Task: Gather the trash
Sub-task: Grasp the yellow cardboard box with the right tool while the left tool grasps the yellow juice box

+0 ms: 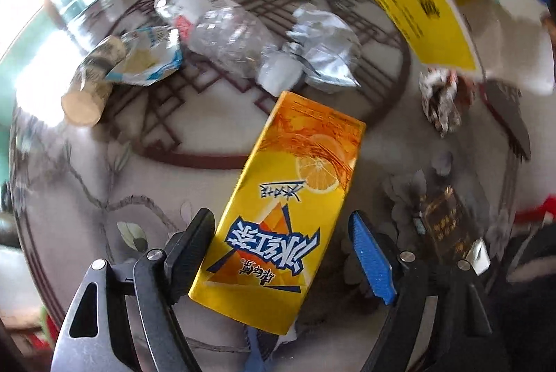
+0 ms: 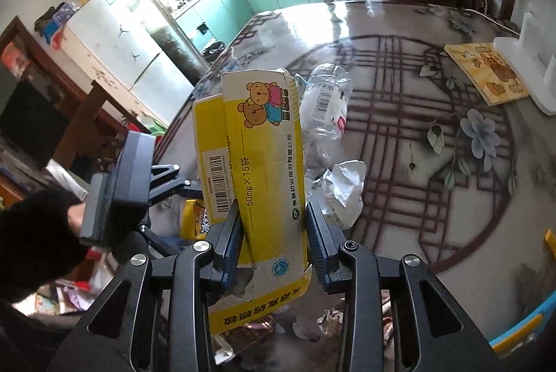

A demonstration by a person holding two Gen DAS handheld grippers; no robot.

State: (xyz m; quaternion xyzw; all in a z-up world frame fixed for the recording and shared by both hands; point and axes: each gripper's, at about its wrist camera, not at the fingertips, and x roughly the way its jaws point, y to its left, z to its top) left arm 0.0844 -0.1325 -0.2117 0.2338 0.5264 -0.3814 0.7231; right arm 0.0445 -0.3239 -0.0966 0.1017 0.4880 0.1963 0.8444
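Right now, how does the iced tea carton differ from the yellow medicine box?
The iced tea carton lies flat on the table; the yellow medicine box is lifted. The left gripper straddles the carton with its fingers open; the right gripper is shut on the box. The carton looks intact; the box is torn, flaps open. Both are yellow cardboard trash.
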